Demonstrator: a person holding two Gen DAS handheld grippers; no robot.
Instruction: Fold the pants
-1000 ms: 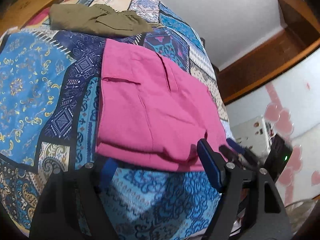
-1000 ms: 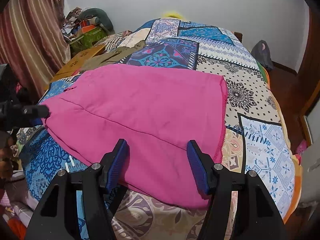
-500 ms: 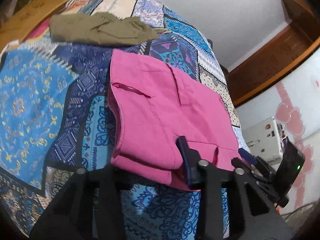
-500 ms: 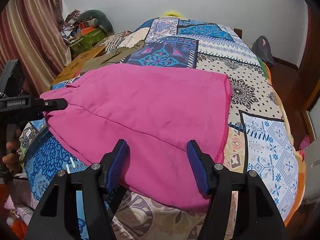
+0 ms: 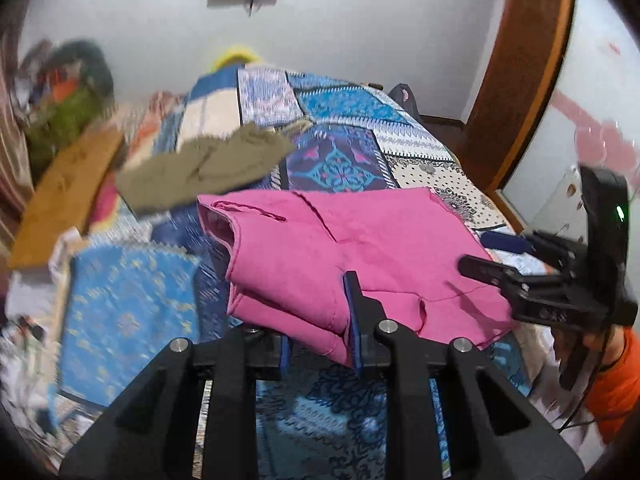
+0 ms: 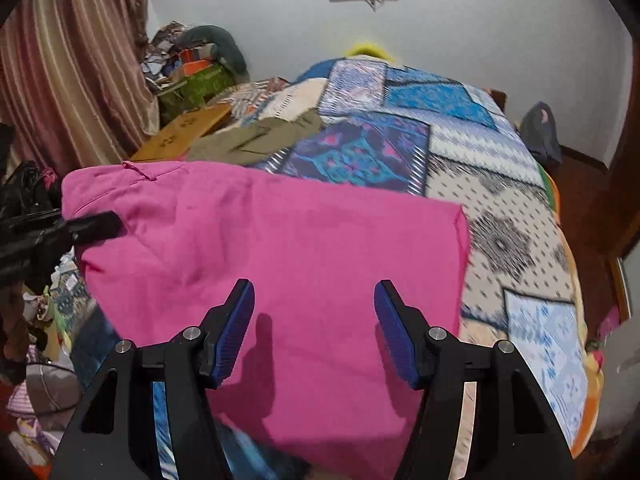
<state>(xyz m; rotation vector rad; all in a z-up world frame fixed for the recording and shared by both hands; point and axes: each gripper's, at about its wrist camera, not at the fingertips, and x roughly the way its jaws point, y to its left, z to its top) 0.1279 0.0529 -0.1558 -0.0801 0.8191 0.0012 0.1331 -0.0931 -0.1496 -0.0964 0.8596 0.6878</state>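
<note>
The folded pink pants (image 5: 360,248) lie on the patchwork bedspread (image 5: 132,312). My left gripper (image 5: 320,336) is shut on the near folded edge of the pants at their left end and lifts it a little. In the right wrist view the pants (image 6: 280,248) fill the middle. My right gripper (image 6: 314,324) is open, its blue pads (image 6: 236,328) held just above the near part of the pants, holding nothing. The left gripper shows as a black shape at the pants' left edge (image 6: 80,228); the right gripper shows at the right in the left wrist view (image 5: 540,284).
Folded olive pants (image 5: 208,168) lie further back on the bed, also in the right wrist view (image 6: 256,138). A cardboard piece (image 5: 68,188) and a clutter pile (image 6: 192,76) sit at the back left. A striped curtain (image 6: 68,68) hangs left. A wooden door frame (image 5: 520,68) stands right.
My left gripper closed on the near edge of the pink pants and swung round to face the head of the bed. The pants' left end lifted. My right gripper stayed open.
</note>
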